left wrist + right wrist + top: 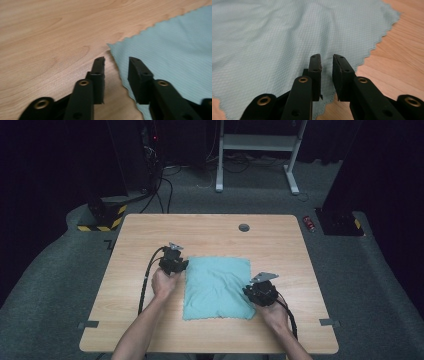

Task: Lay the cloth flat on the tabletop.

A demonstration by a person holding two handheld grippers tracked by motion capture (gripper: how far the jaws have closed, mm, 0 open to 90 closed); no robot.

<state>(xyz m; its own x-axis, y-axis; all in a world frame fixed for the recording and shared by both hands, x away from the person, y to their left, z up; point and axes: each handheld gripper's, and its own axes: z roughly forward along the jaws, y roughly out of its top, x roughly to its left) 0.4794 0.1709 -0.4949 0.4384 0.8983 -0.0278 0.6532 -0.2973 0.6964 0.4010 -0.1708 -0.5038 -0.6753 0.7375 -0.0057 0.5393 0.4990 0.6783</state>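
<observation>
Teal cloth [216, 287] lies flat at table [150, 230] centre. Left gripper [116, 65], jaws spread and empty, straddles the cloth's far-left corner edge. Right gripper [327, 62], jaws narrowly parted, hovers over its near-right corner, nothing pinched. Both equally near.

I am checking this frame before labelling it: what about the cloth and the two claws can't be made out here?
- High view: the jaws of the left claw and right claw are hidden under their own bodies and the hands.
- Left gripper view: the cloth is cut off by the right edge.
- Right gripper view: whether the cloth is one layer or folded; the weave shows, the thickness doesn't.
</observation>
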